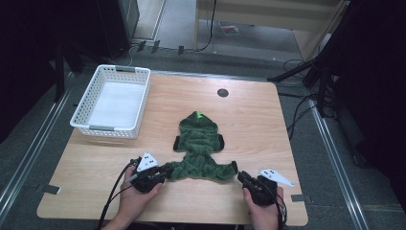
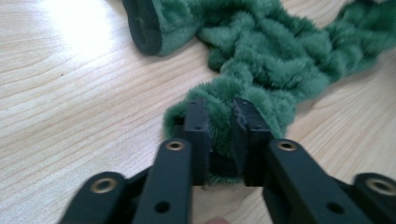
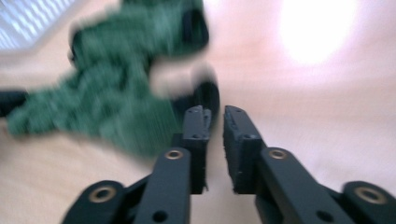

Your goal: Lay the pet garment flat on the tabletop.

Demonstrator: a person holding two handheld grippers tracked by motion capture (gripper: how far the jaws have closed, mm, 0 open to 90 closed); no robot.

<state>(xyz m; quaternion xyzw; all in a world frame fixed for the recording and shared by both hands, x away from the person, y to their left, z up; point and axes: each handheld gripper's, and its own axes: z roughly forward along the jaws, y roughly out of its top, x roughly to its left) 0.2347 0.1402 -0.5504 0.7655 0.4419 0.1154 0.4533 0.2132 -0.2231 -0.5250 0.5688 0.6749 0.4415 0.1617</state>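
A fuzzy green garment (image 1: pixel 201 148) with black cuffs lies flat on the wooden table (image 1: pixel 253 124), its hood pointing away from me. My left gripper (image 1: pixel 165 170) is shut on the garment's near left corner. In the left gripper view the pads (image 2: pixel 198 126) pinch a fold of green pile (image 2: pixel 271 51). My right gripper (image 1: pixel 242 176) sits just right of the near right black cuff (image 1: pixel 234 166). In the blurred right gripper view its jaws (image 3: pixel 215 116) stand almost together with nothing between them, the garment (image 3: pixel 107 98) off to the left.
A white slotted basket (image 1: pixel 110 128) stands at the table's far left, nothing in it that I can see. A round cable hole (image 1: pixel 222 93) is at the far middle. Cables and dark stands surround the table on the floor.
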